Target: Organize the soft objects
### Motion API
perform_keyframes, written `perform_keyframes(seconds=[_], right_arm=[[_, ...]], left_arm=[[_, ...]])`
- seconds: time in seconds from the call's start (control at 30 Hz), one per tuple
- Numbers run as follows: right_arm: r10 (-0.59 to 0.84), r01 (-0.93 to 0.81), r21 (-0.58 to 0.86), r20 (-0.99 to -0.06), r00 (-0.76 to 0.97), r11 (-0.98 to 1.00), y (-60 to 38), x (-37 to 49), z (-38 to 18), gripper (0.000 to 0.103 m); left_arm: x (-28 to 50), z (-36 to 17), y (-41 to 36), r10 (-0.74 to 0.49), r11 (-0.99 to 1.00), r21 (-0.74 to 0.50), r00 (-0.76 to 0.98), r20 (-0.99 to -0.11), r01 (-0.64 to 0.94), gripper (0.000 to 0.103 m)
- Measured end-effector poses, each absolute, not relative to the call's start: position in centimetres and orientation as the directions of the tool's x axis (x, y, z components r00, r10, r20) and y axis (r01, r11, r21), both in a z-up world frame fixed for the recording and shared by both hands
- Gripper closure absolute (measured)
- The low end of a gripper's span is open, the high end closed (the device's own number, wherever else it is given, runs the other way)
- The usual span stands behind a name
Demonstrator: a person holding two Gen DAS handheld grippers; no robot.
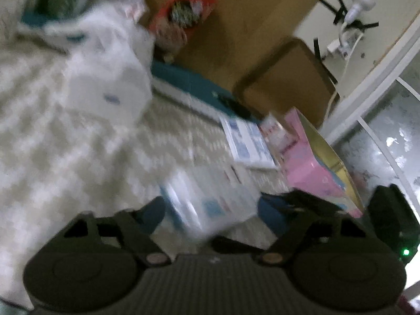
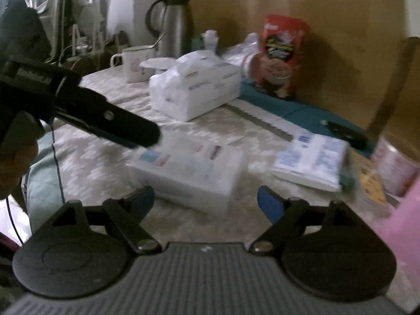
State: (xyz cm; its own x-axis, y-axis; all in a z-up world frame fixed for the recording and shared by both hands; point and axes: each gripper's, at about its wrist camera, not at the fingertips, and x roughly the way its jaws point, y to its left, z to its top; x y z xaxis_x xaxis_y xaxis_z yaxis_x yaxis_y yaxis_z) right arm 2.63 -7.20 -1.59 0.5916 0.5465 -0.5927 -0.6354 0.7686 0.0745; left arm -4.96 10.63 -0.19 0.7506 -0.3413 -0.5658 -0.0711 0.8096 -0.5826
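Observation:
A soft tissue pack (image 1: 210,199) in clear wrap lies on the patterned tablecloth (image 1: 65,144). My left gripper (image 1: 212,207) has its blue pads against both sides of the pack and is shut on it, though the picture is blurred. In the right wrist view its black fingers (image 2: 131,128) reach in from the left onto the far left corner of the same pack (image 2: 189,168). My right gripper (image 2: 206,199) stands open just in front of the pack's near edge, holding nothing. A bigger white-wrapped pack (image 2: 194,89) sits farther back.
A flat blue-and-white pack (image 2: 312,160) lies to the right, with a pink box (image 1: 309,157) and a tin (image 2: 396,168) beyond it. At the back stand a red snack bag (image 2: 283,52), a steel jug (image 2: 170,26) and a mug (image 2: 134,63). A black remote (image 2: 346,131) lies by the wooden wall.

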Motion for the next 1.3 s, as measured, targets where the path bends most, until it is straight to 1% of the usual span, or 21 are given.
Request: perform_keyframes(seconds=[0.03, 0.07, 0.13, 0.27, 0.37, 0.5, 0.63, 0.7, 0.77, 0.9, 0.97, 1.07, 1.13, 1.2, 1.23, 1.27, 1.3], right_arm=[[0.559, -0.644, 0.096, -0.603, 0.57, 0.759, -7.3, 2.7, -2.0, 0.026], [0.566, -0.643, 0.11, -0.6, 0.565, 0.758, -7.2, 2.5, -2.2, 0.031], [0.55, -0.629, 0.087, -0.586, 0.595, 0.772, -7.2, 1.9, -2.2, 0.036], [0.489, -0.545, 0.087, -0.575, 0.655, 0.834, -8.8, -0.8, -1.4, 0.037], [0.429, -0.477, 0.071, -0.566, 0.703, 0.876, -11.4, -3.0, -1.4, 0.037], [0.31, -0.362, 0.025, -0.576, 0.756, 0.932, -14.2, -5.7, -1.9, 0.037], [0.194, -0.229, 0.01, -0.57, 0.798, 0.973, -17.6, -8.3, -2.2, 0.037], [0.147, -0.164, 0.019, -0.561, 0.814, 0.986, -19.2, -9.3, -2.2, 0.037], [0.091, -0.102, 0.01, -0.539, 0.837, 0.995, -20.6, -10.2, -1.6, 0.037], [-0.018, 0.009, -0.022, -0.428, 0.904, 1.0, -23.8, -11.3, 1.1, 0.037], [-0.063, 0.053, -0.037, -0.372, 0.926, 0.998, -25.5, -11.0, 2.4, 0.037], [-0.132, 0.116, -0.069, -0.331, 0.934, 0.991, -28.1, -9.7, 3.2, 0.036], [-0.155, 0.141, -0.065, -0.334, 0.93, 0.988, -30.1, -8.5, 3.0, 0.036], [-0.176, 0.169, -0.05, -0.363, 0.915, 0.984, -31.7, -7.2, 2.6, 0.035], [-0.203, 0.195, -0.059, -0.379, 0.903, 0.979, -32.3, -6.5, 2.2, 0.03], [-0.244, 0.232, -0.078, -0.398, 0.884, 0.97, -32.7, -5.9, 2.0, 0.022], [-0.29, 0.275, -0.096, -0.407, 0.866, 0.956, -33.1, -5.4, 1.6, 0.019]], left_arm=[[-4.9, -0.3, 10.2, -0.326, 0.819, -0.569, 0.758, -0.565, -0.072, 0.033], [-4.8, 0.0, 9.5, -0.311, 0.842, -0.536, 0.752, -0.581, -0.066, 0.033], [-4.7, 0.2, 8.0, -0.318, 0.87, -0.493, 0.736, -0.597, -0.024, 0.033], [-4.0, 0.4, 4.5, -0.399, 0.878, -0.467, 0.697, -0.596, 0.103, 0.033], [-2.8, 0.0, 1.2, -0.459, 0.869, -0.461, 0.645, -0.611, 0.182, 0.033], [-1.5, -0.3, -4.2, -0.498, 0.866, -0.394, 0.593, -0.632, 0.308, 0.033], [-0.1, 0.0, -8.7, -0.548, 0.833, -0.36, 0.535, -0.643, 0.421, 0.033], [0.6, 1.0, -10.9, -0.575, 0.809, -0.34, 0.522, -0.631, 0.48, 0.033], [1.1, 2.6, -12.8, -0.601, 0.785, -0.315, 0.529, -0.599, 0.534, 0.033], [3.1, 6.7, -16.6, -0.639, 0.747, -0.245, 0.564, -0.523, 0.618, 0.032], [5.0, 7.6, -18.5, -0.647, 0.738, -0.233, 0.567, -0.509, 0.633, 0.031], [7.8, 7.9, -21.2, -0.652, 0.736, -0.248, 0.561, -0.51, 0.63, 0.031], [9.7, 7.3, -22.4, -0.647, 0.742, -0.266, 0.552, -0.526, 0.616, 0.031], [11.0, 6.3, -23.8, -0.621, 0.763, -0.269, 0.551, -0.558, 0.587, 0.028], [11.5, 5.7, -24.2, -0.597, 0.782, -0.26, 0.559, -0.576, 0.567, 0.025], [11.5, 5.3, -24.3, -0.59, 0.788, -0.26, 0.565, -0.577, 0.558, 0.02], [11.5, 5.0, -24.2, -0.588, 0.791, -0.266, 0.568, -0.576, 0.55, 0.019]])
